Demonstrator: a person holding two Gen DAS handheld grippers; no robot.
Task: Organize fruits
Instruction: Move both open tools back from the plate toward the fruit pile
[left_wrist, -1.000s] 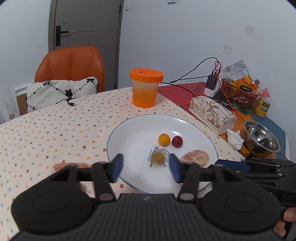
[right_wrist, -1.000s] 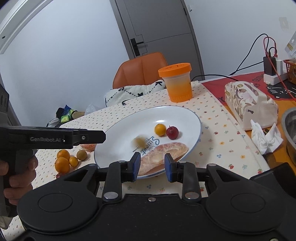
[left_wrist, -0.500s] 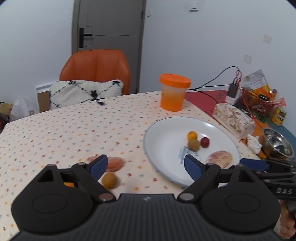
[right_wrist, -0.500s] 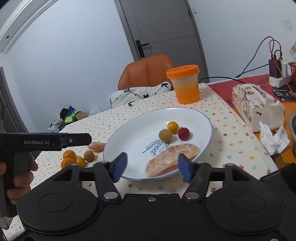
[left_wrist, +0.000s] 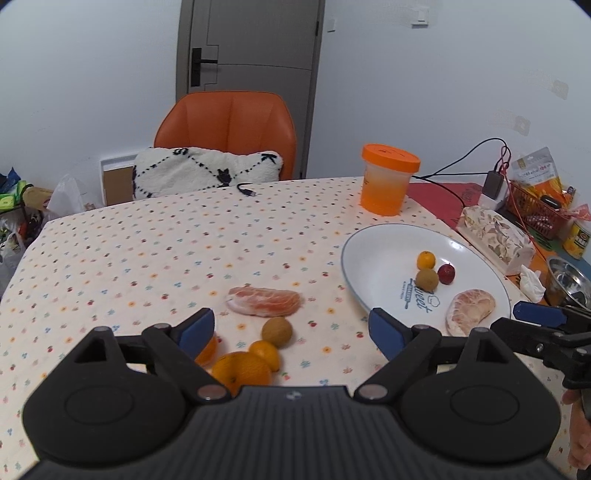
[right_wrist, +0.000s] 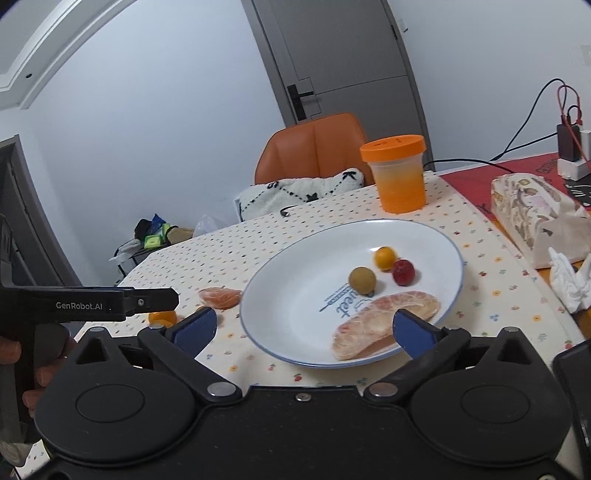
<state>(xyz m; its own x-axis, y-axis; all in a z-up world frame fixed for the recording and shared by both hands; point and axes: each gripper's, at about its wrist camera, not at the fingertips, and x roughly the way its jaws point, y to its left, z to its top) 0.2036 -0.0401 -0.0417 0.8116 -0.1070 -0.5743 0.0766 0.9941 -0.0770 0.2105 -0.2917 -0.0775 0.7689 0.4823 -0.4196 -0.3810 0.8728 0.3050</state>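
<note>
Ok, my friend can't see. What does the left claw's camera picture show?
The open left claw hovers over loose fruit on a dotted tablecloth: a peeled citrus piece, a brown fruit and small oranges. To the right, a white plate holds four more fruits.

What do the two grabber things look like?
Both are black plastic. The left gripper and right gripper each have ribbed bodies, two round discs, silver pivot pins and blue-tipped jaws. White lettering on the left one's side reads GenRobot.AI.
</note>
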